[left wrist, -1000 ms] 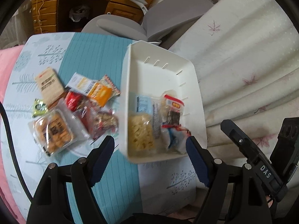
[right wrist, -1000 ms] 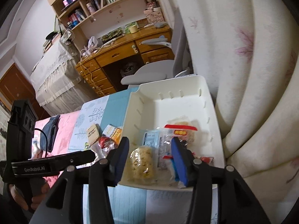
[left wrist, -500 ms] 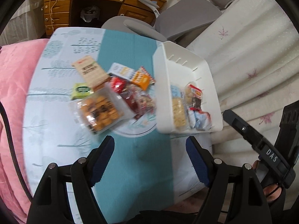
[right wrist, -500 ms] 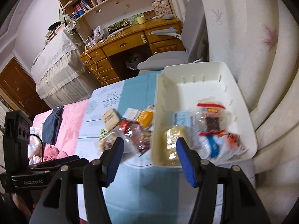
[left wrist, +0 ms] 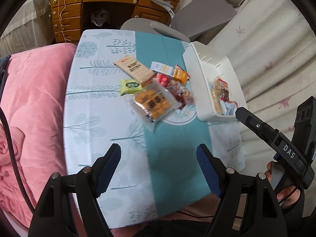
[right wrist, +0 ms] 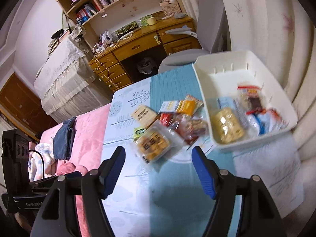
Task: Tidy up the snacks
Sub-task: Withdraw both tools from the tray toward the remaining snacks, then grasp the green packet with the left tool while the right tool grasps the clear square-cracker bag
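Observation:
A white plastic bin (left wrist: 209,90) (right wrist: 254,138) sits at the table's right side and holds several snack packets, among them a yellow cracker pack (right wrist: 227,126). A pile of loose snacks lies left of it: a clear biscuit tray (left wrist: 153,102) (right wrist: 153,145), a beige bar (left wrist: 134,68), a green packet (left wrist: 130,86), an orange packet (left wrist: 180,75) and red packets (right wrist: 187,126). My left gripper (left wrist: 159,167) is open and empty, above the table's near part. My right gripper (right wrist: 158,167) is open and empty, short of the pile.
The table has a light blue and teal cloth (left wrist: 110,138). A pink bedcover (left wrist: 33,102) lies to the left. A grey chair (left wrist: 197,19) and a wooden desk (left wrist: 98,6) stand behind the table. A white curtain (left wrist: 276,49) hangs on the right.
Both grippers have pulled back from the bin toward the near edge and left; more of the table and snack pile shows. Both stay open and empty.

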